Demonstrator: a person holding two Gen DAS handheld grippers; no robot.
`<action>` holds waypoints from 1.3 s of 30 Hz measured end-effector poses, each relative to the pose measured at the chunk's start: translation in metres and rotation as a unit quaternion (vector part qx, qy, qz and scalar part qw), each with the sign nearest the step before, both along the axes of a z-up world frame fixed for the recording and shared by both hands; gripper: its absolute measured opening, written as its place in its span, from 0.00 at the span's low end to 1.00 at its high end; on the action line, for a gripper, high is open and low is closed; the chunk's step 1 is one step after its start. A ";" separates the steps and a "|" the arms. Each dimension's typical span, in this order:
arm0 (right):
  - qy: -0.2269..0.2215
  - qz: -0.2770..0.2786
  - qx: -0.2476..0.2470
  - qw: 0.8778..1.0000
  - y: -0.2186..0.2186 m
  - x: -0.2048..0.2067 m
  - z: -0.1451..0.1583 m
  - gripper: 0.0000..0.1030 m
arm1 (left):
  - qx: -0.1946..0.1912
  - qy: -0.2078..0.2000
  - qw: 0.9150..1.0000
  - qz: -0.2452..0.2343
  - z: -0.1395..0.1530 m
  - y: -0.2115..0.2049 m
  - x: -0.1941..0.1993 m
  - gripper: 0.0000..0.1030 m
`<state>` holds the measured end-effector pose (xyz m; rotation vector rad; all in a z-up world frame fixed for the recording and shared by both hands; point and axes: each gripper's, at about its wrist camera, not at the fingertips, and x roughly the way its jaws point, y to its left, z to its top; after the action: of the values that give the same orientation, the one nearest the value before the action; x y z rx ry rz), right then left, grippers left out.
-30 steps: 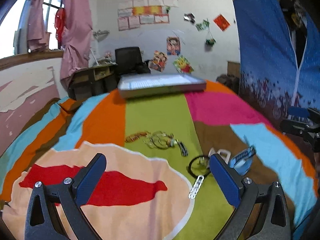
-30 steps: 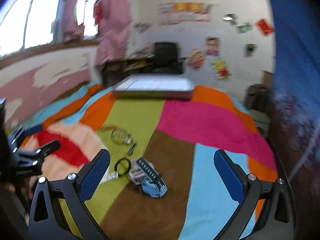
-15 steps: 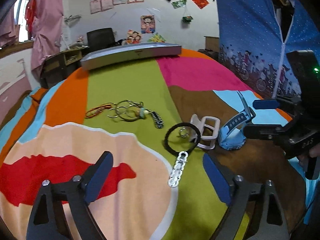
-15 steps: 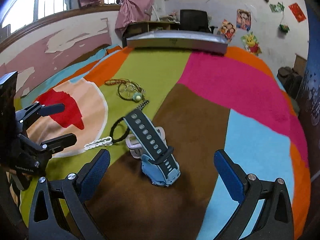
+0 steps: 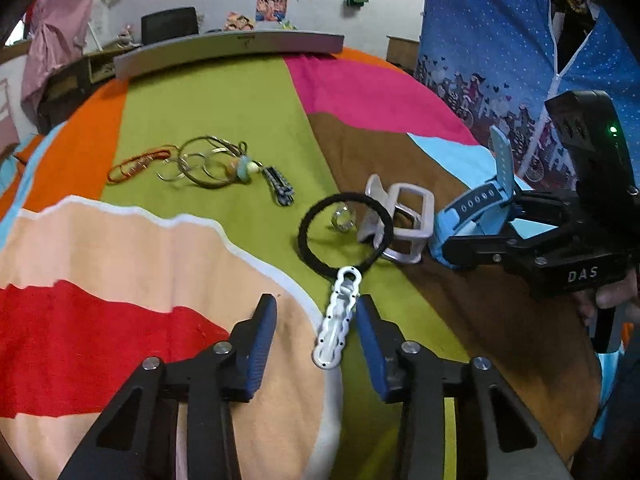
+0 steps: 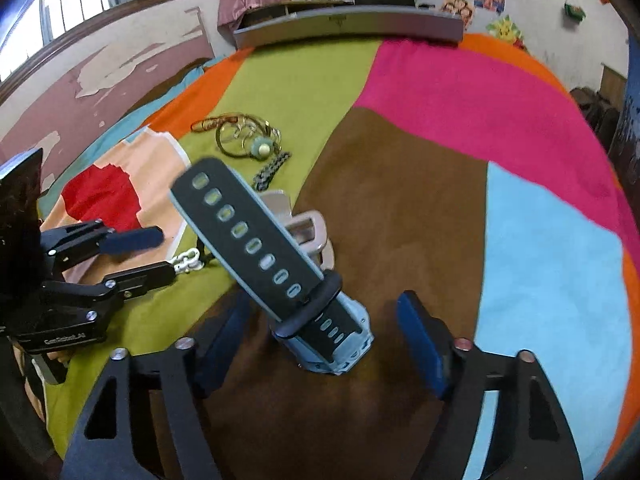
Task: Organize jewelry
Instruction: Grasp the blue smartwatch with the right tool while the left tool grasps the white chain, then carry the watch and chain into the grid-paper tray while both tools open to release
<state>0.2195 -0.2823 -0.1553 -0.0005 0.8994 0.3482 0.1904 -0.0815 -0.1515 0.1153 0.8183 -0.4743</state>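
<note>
A white chain-link clip (image 5: 338, 320) lies on the striped bedspread (image 5: 248, 104), between the blue pads of my left gripper (image 5: 316, 332). Its jaws are closing; the clip sits close to the right-hand pad and a gap remains on the other side. A light-blue watch (image 6: 320, 320) with a dark strap stands on the brown patch inside my right gripper (image 6: 322, 340). Those jaws are closing too, with space on both sides of the watch. A black hair tie (image 5: 340, 236), a pale claw clip (image 5: 404, 220) and a small ring (image 5: 342, 220) lie between the two.
Further back on the green stripe lie a bunch of thin bangles (image 5: 204, 164), an orange-red bracelet (image 5: 136, 164) and a dark beaded piece (image 5: 280, 190). A long grey tray (image 5: 228, 50) stands at the far end. Blue fabric (image 5: 500, 40) hangs at the right.
Both grippers have sunk toward the bedspread and tilted down. Their jaws have narrowed, the left around the white chain clip, the right around the watch.
</note>
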 end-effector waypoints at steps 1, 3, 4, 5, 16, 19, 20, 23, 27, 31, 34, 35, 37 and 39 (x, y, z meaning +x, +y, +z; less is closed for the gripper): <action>0.004 0.001 0.000 1.000 0.001 0.001 -0.002 0.63 | -0.001 0.004 1.000 -0.005 -0.001 -0.001 -0.001 0.37; 0.006 0.005 -0.004 1.000 0.003 0.001 -0.005 0.62 | 0.001 0.008 1.000 -0.011 -0.002 -0.003 -0.002 0.33; 0.007 0.006 -0.005 1.000 0.004 0.002 -0.005 0.61 | 0.005 0.014 1.000 -0.016 -0.003 -0.005 -0.003 0.33; 0.009 0.007 -0.006 1.000 0.005 0.002 -0.006 0.60 | 0.005 0.019 1.000 -0.021 -0.004 -0.006 -0.003 0.32; 0.029 0.016 -0.027 0.999 0.012 0.003 -0.011 0.48 | -0.002 0.052 0.998 -0.032 -0.004 -0.007 0.004 0.13; 0.032 0.027 -0.021 0.999 0.012 0.002 -0.010 0.48 | -0.012 0.063 0.998 -0.024 -0.003 -0.004 0.005 0.13; 0.033 0.030 -0.016 0.999 0.011 0.003 -0.010 0.48 | -0.014 0.065 0.998 -0.021 -0.002 -0.002 0.006 0.13; 0.034 0.037 -0.004 0.999 0.009 0.001 -0.008 0.48 | -0.015 0.065 0.998 -0.006 0.000 -0.003 0.004 0.13; 0.030 0.044 0.006 0.999 0.012 -0.002 -0.005 0.48 | -0.020 0.059 0.998 0.011 0.006 -0.001 -0.001 0.13; 0.013 0.054 0.009 0.998 0.016 -0.006 0.000 0.48 | -0.025 0.040 0.999 0.028 0.017 0.006 -0.009 0.13; 0.001 0.057 0.011 0.998 0.016 -0.010 0.007 0.48 | -0.028 0.026 0.998 0.040 0.025 0.008 -0.010 0.13; -0.004 0.055 0.011 0.998 0.015 -0.010 0.010 0.48 | -0.028 0.023 0.998 0.042 0.027 0.009 -0.011 0.13; -0.013 0.049 0.016 0.999 0.013 -0.011 0.016 0.48 | -0.030 0.011 0.998 0.049 0.034 0.010 -0.011 0.13; -0.025 0.041 0.019 0.999 0.010 -0.012 0.024 0.48 | -0.034 -0.003 0.998 0.056 0.043 0.011 -0.011 0.13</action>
<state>0.2080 -0.2723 -0.1312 -0.0113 0.8448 0.4404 0.1796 -0.0702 -0.1090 0.0080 0.7979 -0.3952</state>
